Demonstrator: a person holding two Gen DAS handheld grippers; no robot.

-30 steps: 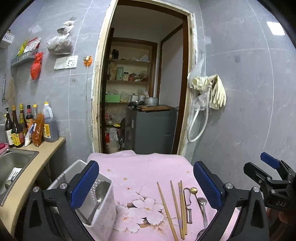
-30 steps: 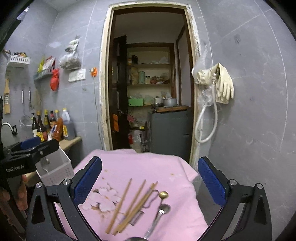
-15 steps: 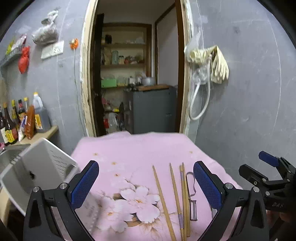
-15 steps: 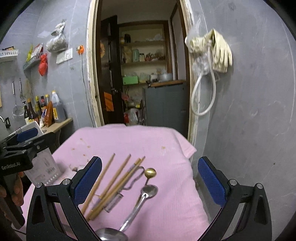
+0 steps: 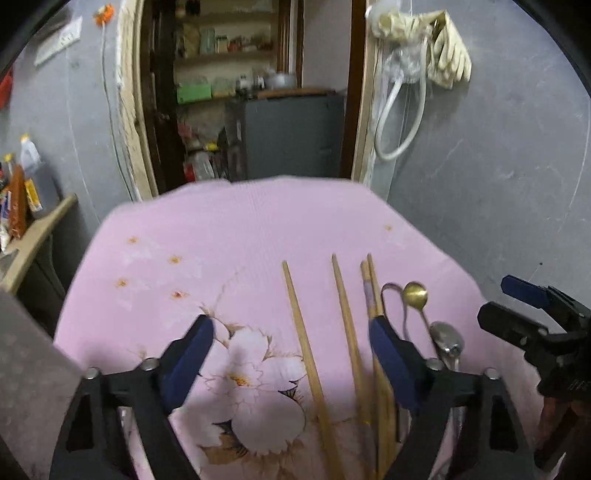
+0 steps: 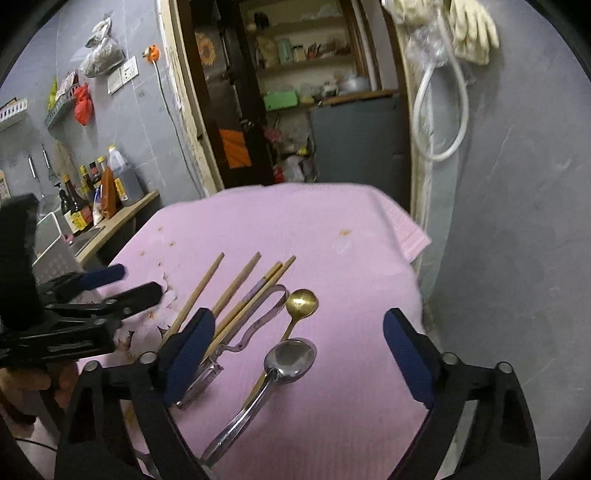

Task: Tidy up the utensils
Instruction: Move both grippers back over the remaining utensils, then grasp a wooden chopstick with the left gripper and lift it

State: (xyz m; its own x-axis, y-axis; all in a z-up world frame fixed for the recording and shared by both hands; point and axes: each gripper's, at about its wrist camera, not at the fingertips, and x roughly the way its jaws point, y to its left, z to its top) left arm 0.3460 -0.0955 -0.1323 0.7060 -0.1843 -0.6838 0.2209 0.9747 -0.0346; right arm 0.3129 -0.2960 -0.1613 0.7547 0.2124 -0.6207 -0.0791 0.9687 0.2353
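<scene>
Several wooden chopsticks [image 5: 304, 336] lie side by side on the pink floral cloth [image 5: 240, 229], with a metal peeler [image 5: 388, 291], a gold spoon [image 5: 414, 293] and a silver spoon [image 5: 447, 338] to their right. My left gripper [image 5: 290, 332] hovers over the two leftmost chopsticks, its jaws closing, with the pads pressing on nothing. My right gripper [image 6: 299, 321] hangs above the gold spoon [image 6: 303, 302], the silver spoon [image 6: 291, 356] and the peeler [image 6: 266, 314]. Its jaws are closing too and touch none of them. Each gripper also shows at the edge of the other's view.
A white perforated utensil holder [image 6: 50, 243] stands at the table's left side. Behind it is a counter with bottles [image 6: 92, 192]. An open doorway with a grey cabinet [image 6: 358, 140] lies past the table's far edge. Gloves and a hose [image 6: 472, 33] hang on the right wall.
Both grippers have come down toward the table and tipped forward, so the utensils look larger. Both pairs of jaws stand narrower. The white holder has slid out of the left wrist view.
</scene>
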